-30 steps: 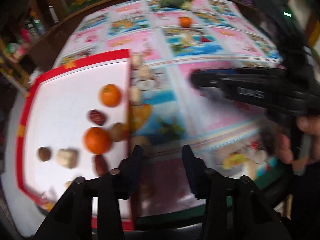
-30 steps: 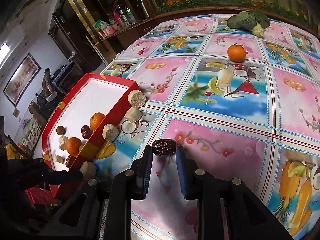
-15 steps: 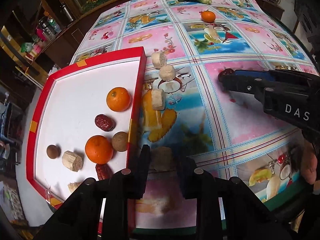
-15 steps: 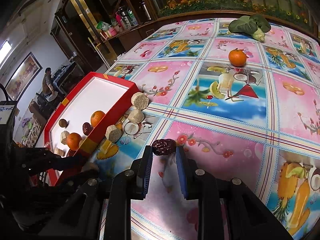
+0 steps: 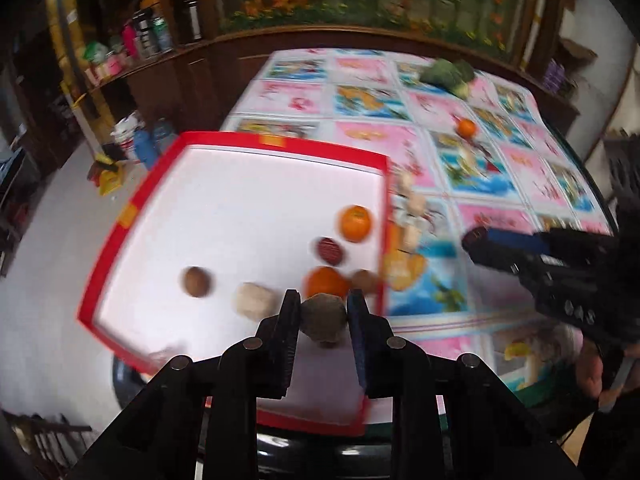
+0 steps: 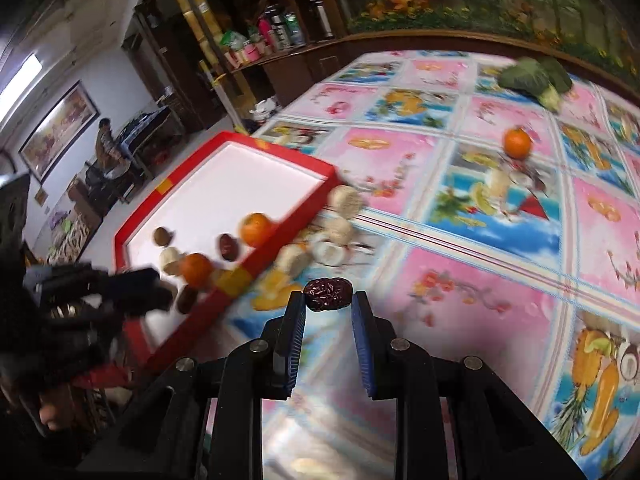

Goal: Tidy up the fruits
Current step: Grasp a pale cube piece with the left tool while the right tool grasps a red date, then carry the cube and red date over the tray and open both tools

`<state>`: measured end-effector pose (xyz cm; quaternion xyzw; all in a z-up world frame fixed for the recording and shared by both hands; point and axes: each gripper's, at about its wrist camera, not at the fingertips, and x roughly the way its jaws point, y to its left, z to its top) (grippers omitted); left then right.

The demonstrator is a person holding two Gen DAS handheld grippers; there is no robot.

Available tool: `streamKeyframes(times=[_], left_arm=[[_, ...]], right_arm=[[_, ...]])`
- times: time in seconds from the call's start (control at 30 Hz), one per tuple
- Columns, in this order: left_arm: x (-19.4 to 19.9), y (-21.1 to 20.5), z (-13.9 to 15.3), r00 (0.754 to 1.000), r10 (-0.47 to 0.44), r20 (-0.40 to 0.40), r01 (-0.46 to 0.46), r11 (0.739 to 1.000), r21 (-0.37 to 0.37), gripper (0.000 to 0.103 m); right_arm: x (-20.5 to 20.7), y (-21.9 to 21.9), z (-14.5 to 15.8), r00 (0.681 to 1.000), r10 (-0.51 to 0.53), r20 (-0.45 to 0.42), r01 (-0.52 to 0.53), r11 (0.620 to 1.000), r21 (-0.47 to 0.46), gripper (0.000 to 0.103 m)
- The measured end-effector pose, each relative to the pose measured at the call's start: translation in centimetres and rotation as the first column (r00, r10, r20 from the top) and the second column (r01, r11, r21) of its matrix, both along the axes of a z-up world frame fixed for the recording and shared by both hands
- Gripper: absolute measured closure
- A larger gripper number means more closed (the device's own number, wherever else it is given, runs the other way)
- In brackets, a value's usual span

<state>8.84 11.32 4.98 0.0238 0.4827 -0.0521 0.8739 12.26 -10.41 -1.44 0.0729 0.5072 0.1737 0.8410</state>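
My left gripper [image 5: 323,309] is shut on a beige chunk [image 5: 323,316] and holds it over the near right part of the red-rimmed white tray [image 5: 280,142]. The tray holds two oranges [image 5: 355,223], a red date [image 5: 329,250], brown round fruits [image 5: 196,281] and a pale chunk [image 5: 254,301]. My right gripper [image 6: 328,300] is shut on a dark red date [image 6: 328,294], above the tablecloth to the right of the tray [image 6: 188,178]. Pale chunks [image 6: 340,230] lie along the tray's right rim. One orange [image 6: 517,142] sits far out on the table.
A green leafy vegetable [image 6: 534,78] lies at the table's far side. The fruit-print tablecloth [image 6: 480,280] covers the table. Shelves with bottles [image 6: 276,32] stand behind it. The tray overhangs the table's left edge above the floor [image 5: 40,240].
My left gripper closed on the beige chunk beside the tray, lifted it and swung left over the tray. My right gripper kept the date and moved a little toward the tray.
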Motion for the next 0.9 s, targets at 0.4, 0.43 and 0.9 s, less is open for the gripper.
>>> streamKeyframes(times=[0.4, 0.43, 0.9], left_arm=[[3.9, 5.3, -1.7, 0.999, 0.037, -0.01, -0.037, 0.995, -0.093, 0.08], [4.6, 5.4, -2.0, 0.999, 0.03, -0.014, -0.032, 0.995, -0.095, 0.08], [9.1, 5.7, -6.3, 0.995, 0.022, -0.095, -0.029, 0.997, -0.071, 0.067]], right_arm=[[4.9, 10.8, -0.5, 0.988, 0.156, -0.021, -0.156, 0.988, -0.018, 0.079], [5.6, 11.2, -0.6, 0.987, 0.159, -0.02, -0.159, 0.987, -0.017, 0.079], [9.1, 15.0, -4.4, 0.971, 0.228, -0.064, -0.235, 0.961, -0.142, 0.077]])
